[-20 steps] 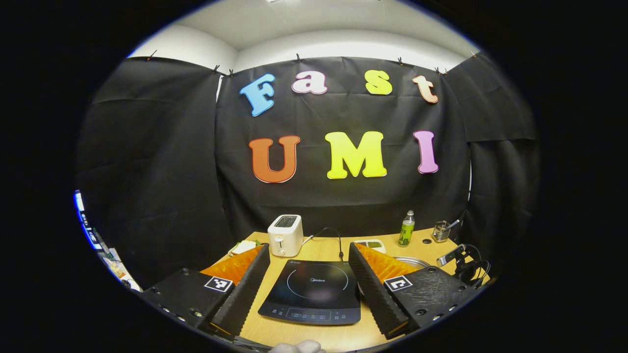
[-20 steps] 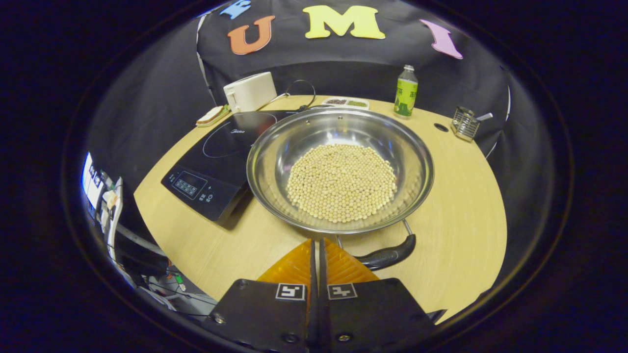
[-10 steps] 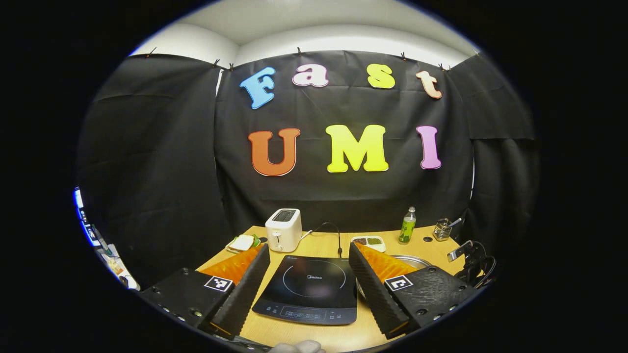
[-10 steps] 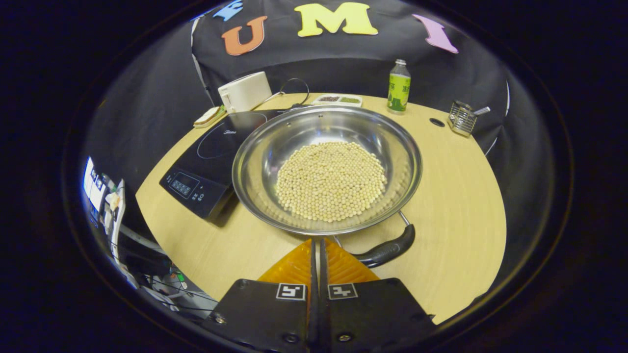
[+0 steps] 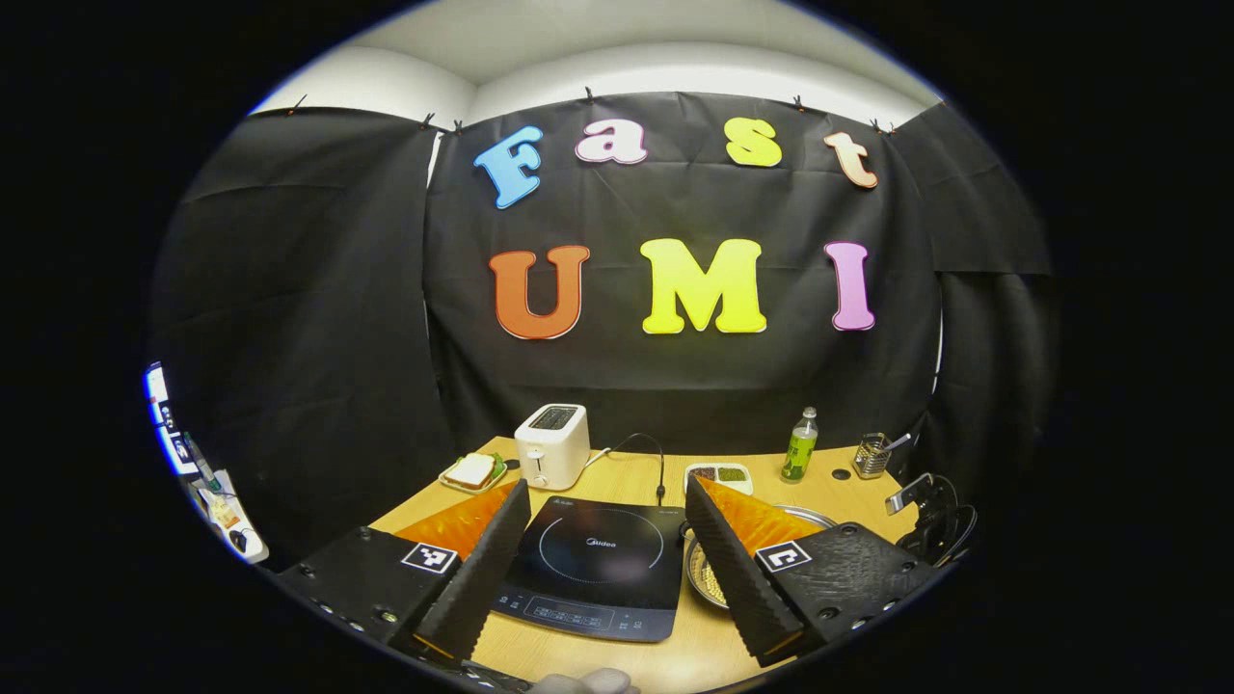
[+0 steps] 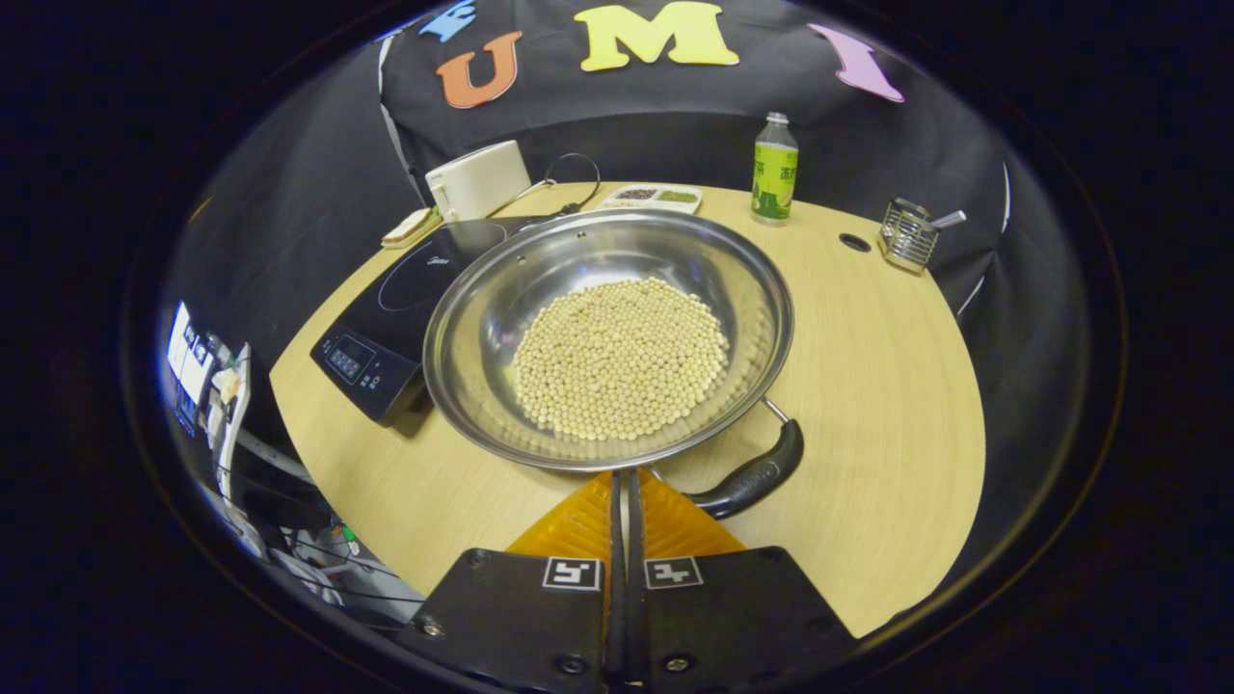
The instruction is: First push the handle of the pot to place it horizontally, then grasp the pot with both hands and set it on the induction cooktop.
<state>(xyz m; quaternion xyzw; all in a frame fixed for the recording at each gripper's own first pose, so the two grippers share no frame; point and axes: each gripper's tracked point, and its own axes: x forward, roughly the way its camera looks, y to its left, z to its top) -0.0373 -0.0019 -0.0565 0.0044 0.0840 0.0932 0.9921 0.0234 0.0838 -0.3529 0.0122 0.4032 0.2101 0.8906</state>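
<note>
A steel pot with pale beans stands on the wooden table, its left rim over the edge of the black induction cooktop. Its dark handle points toward the near right, slanted. My right gripper is shut with nothing between the fingers, its tips at the pot's near rim just left of the handle's root. My left gripper hangs open above the table, with the cooktop framed between its fingers. A bit of the pot shows beside its right finger.
At the back of the table stand a white toaster, a sandwich plate, a small divided dish, a green bottle and a wire utensil holder. The cooktop's cable runs backward. Bare wood lies right of the pot.
In the right gripper view the pot has shifted left toward the cooktop and its handle has swung round a little. The left gripper has drawn back, bringing more table into view.
</note>
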